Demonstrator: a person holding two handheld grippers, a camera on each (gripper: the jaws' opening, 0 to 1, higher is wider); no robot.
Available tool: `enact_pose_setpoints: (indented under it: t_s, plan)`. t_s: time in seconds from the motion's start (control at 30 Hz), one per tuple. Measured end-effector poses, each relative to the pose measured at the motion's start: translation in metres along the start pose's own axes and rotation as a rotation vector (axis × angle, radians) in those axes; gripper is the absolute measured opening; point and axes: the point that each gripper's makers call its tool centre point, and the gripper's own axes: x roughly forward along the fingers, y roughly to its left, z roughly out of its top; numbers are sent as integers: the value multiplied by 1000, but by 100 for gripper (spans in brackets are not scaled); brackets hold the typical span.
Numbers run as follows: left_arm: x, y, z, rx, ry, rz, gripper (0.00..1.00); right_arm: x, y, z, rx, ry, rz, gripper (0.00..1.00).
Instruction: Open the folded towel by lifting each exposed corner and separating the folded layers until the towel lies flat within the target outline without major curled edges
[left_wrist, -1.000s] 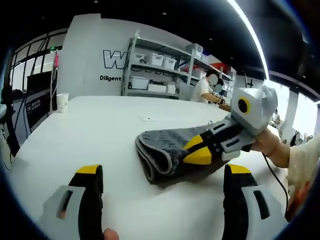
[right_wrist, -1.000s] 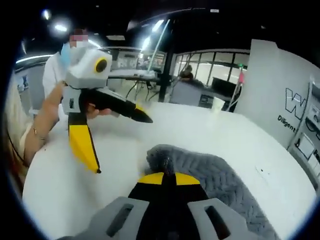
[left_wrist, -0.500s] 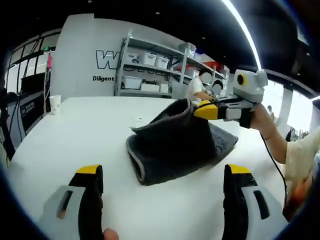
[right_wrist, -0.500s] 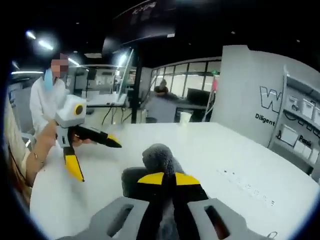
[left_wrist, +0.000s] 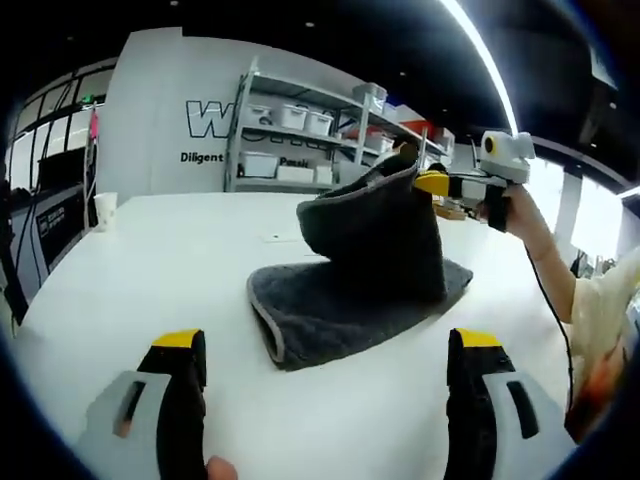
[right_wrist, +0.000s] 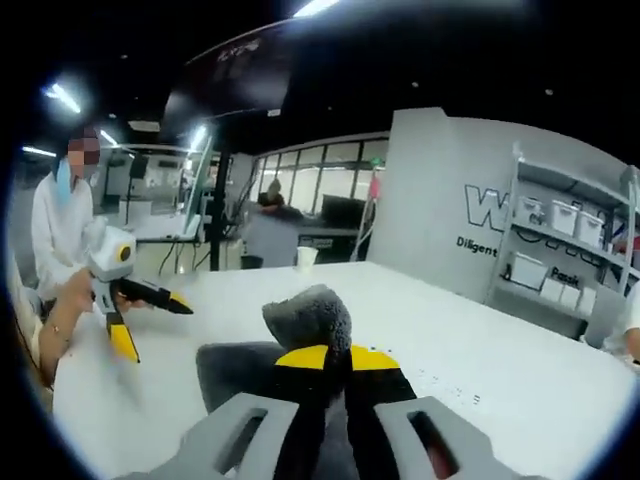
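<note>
A dark grey towel (left_wrist: 340, 300) lies folded on the white table (left_wrist: 150, 270). Its top layer (left_wrist: 385, 230) is pulled up into a standing flap. My right gripper (left_wrist: 432, 183) is shut on the flap's corner, held high at the right of the left gripper view. In the right gripper view, the pinched corner (right_wrist: 305, 315) bunches above my shut right gripper (right_wrist: 327, 357), and the lower layer (right_wrist: 235, 365) lies flat below. My left gripper (left_wrist: 325, 345) stands open near the table's front, short of the towel. It also appears at the left of the right gripper view (right_wrist: 145, 315), open and apart from the towel.
A white cup (left_wrist: 105, 210) stands at the table's far left. Shelving with white bins (left_wrist: 300, 145) lines the back wall. A person in white (right_wrist: 60, 240) stands beyond the table. My hand and sleeve (left_wrist: 590, 310) reach in from the right.
My right gripper has risen and drawn back with the towel corner, peeling the top layer up from a low bundle into a tall flap. The left gripper has stayed open in place.
</note>
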Motion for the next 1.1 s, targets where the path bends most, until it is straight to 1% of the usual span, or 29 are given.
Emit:
enact_pose_setpoints:
  t_s: [0.27,0.4,0.5,0.73,0.8,0.9,0.97,1.1]
  plan:
    - [0,-3,-2,26,10,4,100,-45,-41,12,-32,-25,-134,0]
    - [0,-2,-3,23,17,4,100,-72,-67,17,-42,-40,-232,0]
    - [1,0,-4,23,22,8,100,-92,-84,18,-38,-47,-289,0]
    - [1,-2,-4,30,22,3,99,-133,-114,16,-10,-53,-403,0]
    - [1,-2,-5,29,24,2,99,-141,-120,16,-9,-58,-427,0]
    - [1,-1,-5,29,27,5,99,-162,-135,15,-2,-64,-495,0]
    - [1,-1,-5,30,28,5,99,-174,-144,11,6,-64,-532,0]
    - [1,0,-6,33,32,5,99,-192,-156,2,22,-42,-577,0]
